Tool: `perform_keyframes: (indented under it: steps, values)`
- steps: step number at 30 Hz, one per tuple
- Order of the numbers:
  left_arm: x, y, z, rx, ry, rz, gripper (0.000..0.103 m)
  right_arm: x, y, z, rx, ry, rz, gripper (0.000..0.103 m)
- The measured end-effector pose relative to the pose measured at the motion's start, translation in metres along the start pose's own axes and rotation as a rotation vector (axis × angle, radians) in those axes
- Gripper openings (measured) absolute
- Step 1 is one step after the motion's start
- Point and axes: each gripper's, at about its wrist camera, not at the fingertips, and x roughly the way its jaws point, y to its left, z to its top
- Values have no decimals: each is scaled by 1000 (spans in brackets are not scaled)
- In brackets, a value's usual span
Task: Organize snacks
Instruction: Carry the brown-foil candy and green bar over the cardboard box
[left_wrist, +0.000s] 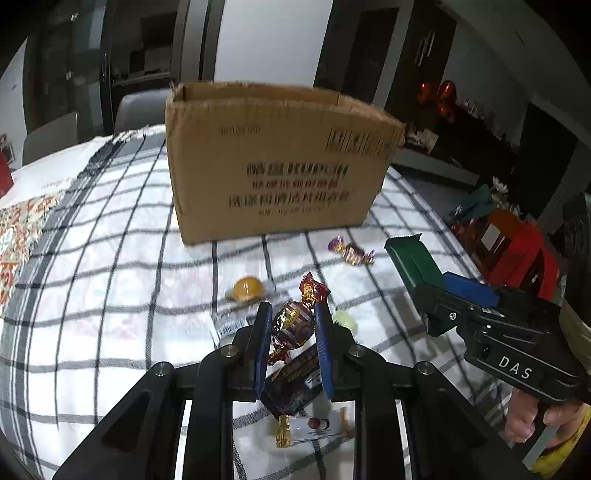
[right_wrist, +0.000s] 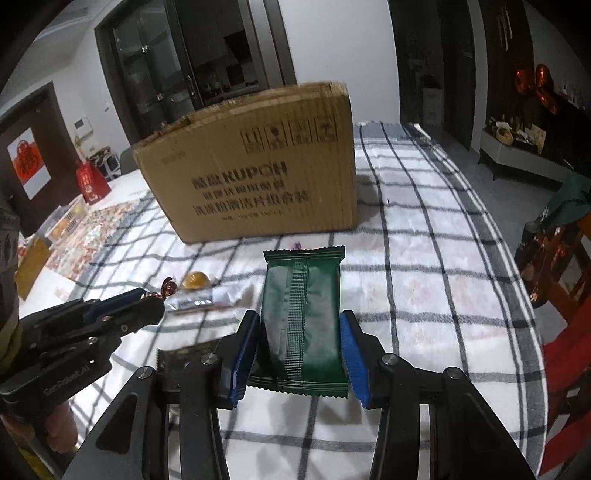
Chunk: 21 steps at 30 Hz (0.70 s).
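Stage: mid-task, judged from the layout; both grippers are loaded and off the cloth, while several snacks lie loose in front of the box (left_wrist: 273, 162).
Left gripper (left_wrist: 291, 326): pads closed on a red-and-gold foil candy (left_wrist: 295, 321), held in front of the box, above the loose snacks.
Right gripper (right_wrist: 301, 345): pads pinching a green packet (right_wrist: 301, 317) by its sides, the packet pointing toward the box and well short of it.
Box: cardboard, open top, standing on the checked cloth (left_wrist: 110, 258). Both cameras sit below its rim, so whether anything is inside cannot be told.
Done: nothing can be confirmed as put away, since the inside of the box is hidden.
Left on the cloth, in front of the box: a purple candy (left_wrist: 351, 251) nearest its front wall; a yellow jelly cup (left_wrist: 246, 288) further out; a pale green sweet (left_wrist: 345, 320) just beside the left gripper; a clear wrapper with a barcode (left_wrist: 227, 325); a dark packet (left_wrist: 295, 384) and a clear gold-ended wrapper (left_wrist: 314, 424) farthest from the box, under the left gripper.
Next, as a guess: carry both held snacks over the rim and release, then return for the loose ones.
Risk: the box wall is tall, so each gripper must rise well above it first.
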Motion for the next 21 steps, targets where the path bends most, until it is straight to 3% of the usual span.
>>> perform_keyframes:
  steps: [21]
  values:
    - [-71,-6,66,41,-219,-2,23,-58,22,67,-16,-207,57,45]
